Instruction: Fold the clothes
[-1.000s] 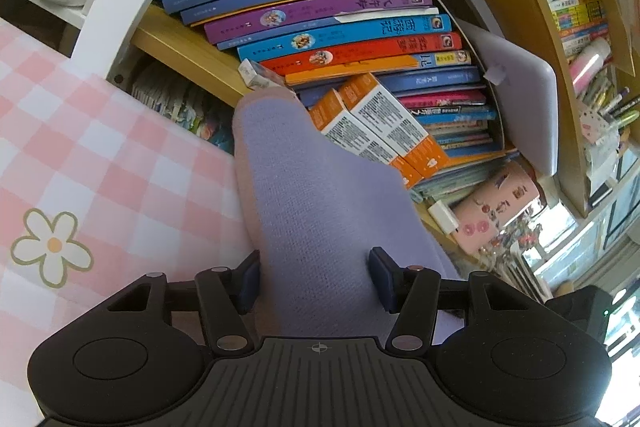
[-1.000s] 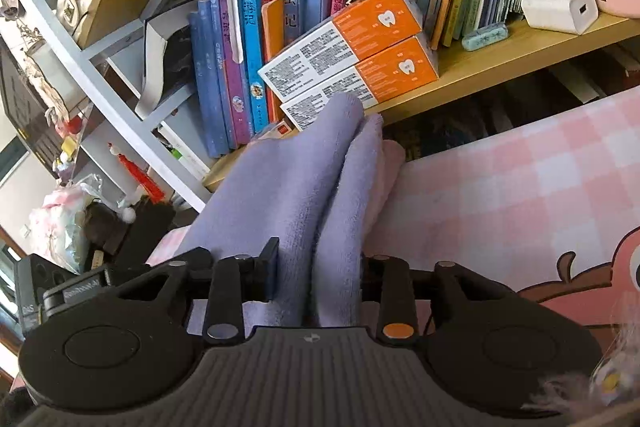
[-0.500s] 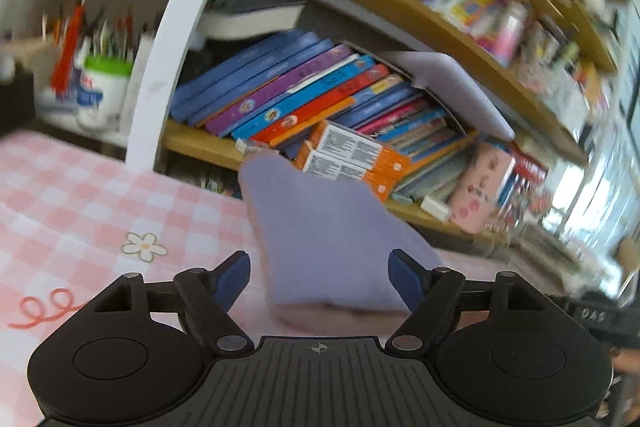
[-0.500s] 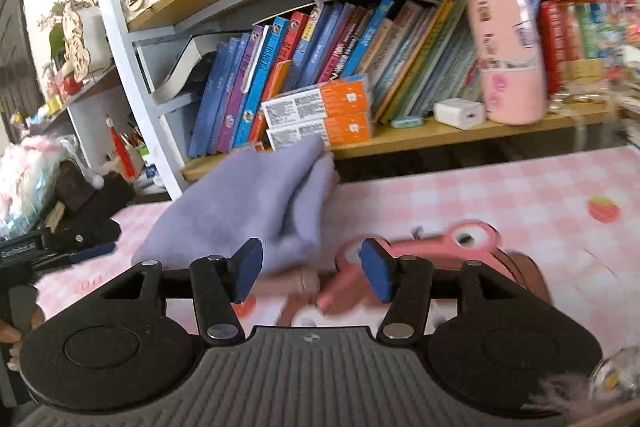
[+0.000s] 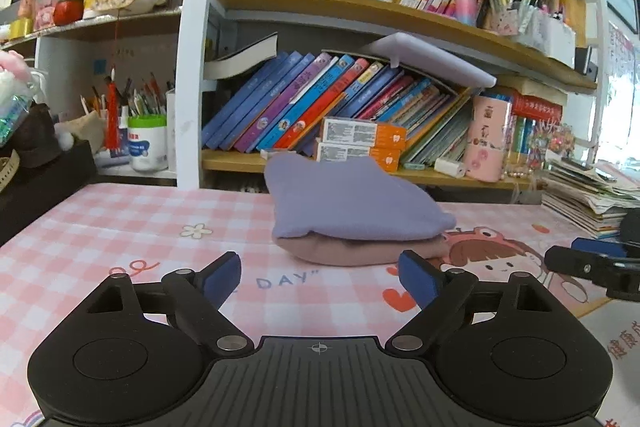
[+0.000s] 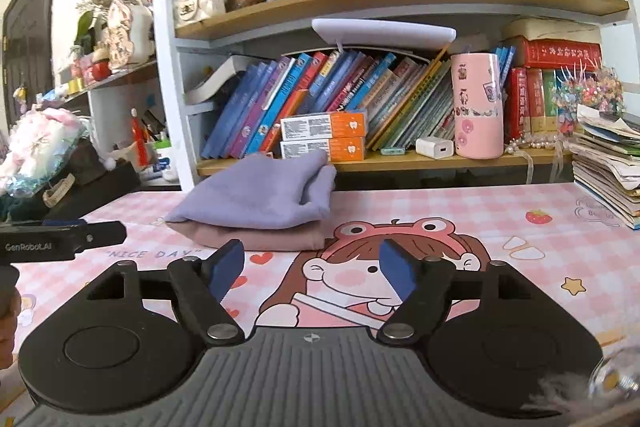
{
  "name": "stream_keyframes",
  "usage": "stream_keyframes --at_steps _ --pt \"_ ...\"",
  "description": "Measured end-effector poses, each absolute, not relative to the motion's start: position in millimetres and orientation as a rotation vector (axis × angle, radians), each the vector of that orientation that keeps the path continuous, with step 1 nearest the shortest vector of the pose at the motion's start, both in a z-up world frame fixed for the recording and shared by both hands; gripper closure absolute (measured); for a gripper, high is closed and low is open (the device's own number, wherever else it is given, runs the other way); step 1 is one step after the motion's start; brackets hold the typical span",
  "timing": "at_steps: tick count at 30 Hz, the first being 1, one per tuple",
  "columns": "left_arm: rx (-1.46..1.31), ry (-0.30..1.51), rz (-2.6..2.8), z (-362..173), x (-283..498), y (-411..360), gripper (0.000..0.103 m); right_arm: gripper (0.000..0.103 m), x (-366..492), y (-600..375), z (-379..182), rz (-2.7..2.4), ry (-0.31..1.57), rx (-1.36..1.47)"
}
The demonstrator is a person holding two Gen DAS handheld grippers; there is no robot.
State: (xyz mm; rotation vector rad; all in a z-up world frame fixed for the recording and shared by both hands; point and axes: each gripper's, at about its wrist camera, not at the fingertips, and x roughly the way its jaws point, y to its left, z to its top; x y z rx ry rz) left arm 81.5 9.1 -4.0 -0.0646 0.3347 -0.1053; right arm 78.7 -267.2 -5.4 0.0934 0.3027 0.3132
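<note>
The folded purple garment [image 5: 352, 203] lies stacked on a folded pink garment [image 5: 360, 251] at the table's far side, seemingly finished, while the left gripper [image 5: 320, 277] and right gripper [image 6: 312, 269] are opening, empty.

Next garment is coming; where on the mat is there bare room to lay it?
Free: the checked mat left of the folded pile, and the cartoon print between pile and paper stack. Crowded: the bookshelf edge behind the pile.
</note>
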Motion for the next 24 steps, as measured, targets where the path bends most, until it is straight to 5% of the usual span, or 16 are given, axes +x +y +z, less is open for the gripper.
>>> stream_keyframes --at_steps 16,24 --pt "-0.01 0.381 -0.037 -10.8 59.3 1.8 0.007 0.005 57.3 -249.1 -10.9 0.24 0.303 -0.057" --pt "0.032 0.37 -0.028 -12.0 55.7 -6.1 0.004 0.001 52.8 -240.6 -11.5 0.245 0.321 -0.088"
